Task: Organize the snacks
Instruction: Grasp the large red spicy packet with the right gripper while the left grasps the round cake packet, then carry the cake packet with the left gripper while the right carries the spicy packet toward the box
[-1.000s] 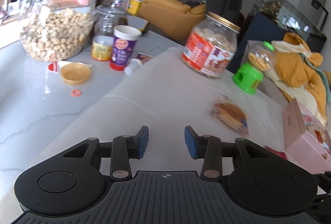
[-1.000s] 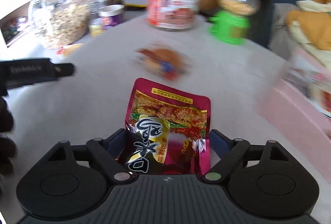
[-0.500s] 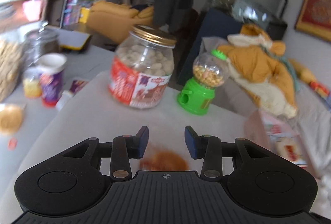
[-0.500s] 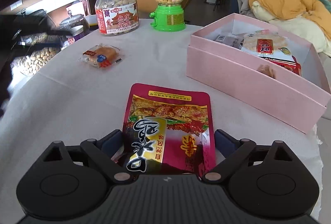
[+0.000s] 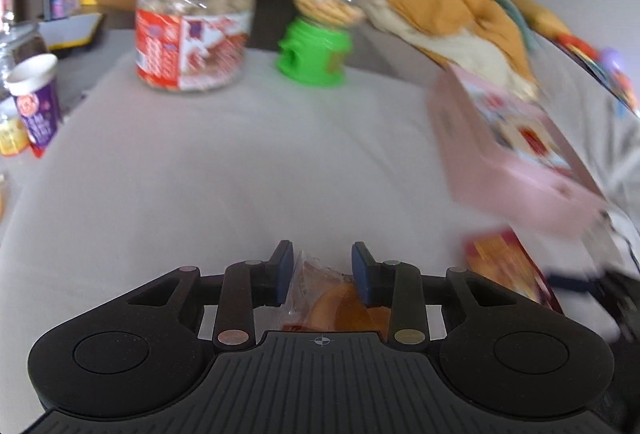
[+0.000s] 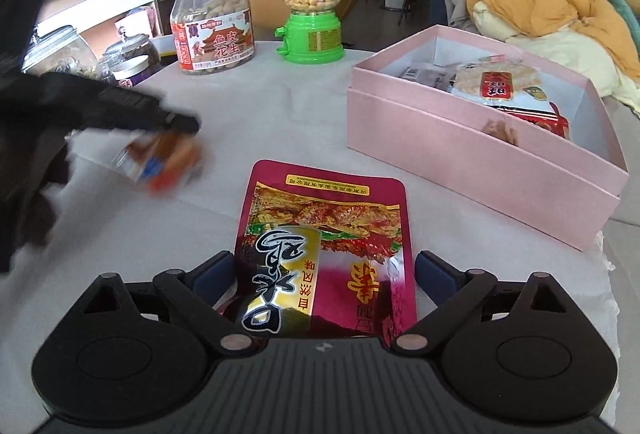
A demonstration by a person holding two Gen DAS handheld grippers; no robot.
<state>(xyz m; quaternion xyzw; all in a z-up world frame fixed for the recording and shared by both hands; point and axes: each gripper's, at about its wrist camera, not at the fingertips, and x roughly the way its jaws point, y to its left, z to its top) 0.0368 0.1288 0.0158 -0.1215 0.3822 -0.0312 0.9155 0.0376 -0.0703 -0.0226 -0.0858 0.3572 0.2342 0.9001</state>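
My left gripper (image 5: 322, 266) has its jaws a hand's width apart around a small clear-wrapped orange cake (image 5: 336, 304); whether they press it I cannot tell. In the right wrist view that gripper (image 6: 176, 121) hovers blurred over the cake (image 6: 164, 161). My right gripper (image 6: 324, 274) straddles a dark red snack pouch (image 6: 324, 234), its jaws wide beside the pouch's edges. The pouch also shows in the left wrist view (image 5: 508, 270). An open pink box (image 6: 472, 149) holding several snack packs stands at the right, also in the left wrist view (image 5: 508, 153).
A peanut jar (image 6: 212, 29) and a green candy dispenser (image 6: 312, 17) stand at the back of the white-clothed table (image 6: 280, 105). Glass jars (image 6: 64, 49) and a purple cup (image 5: 34, 101) sit at the left. A yellow blanket heap (image 6: 552, 1) lies behind the box.
My left gripper has swung right and come down over the wrapped cake, which now lies between its jaws. My right gripper has stayed around the red pouch.
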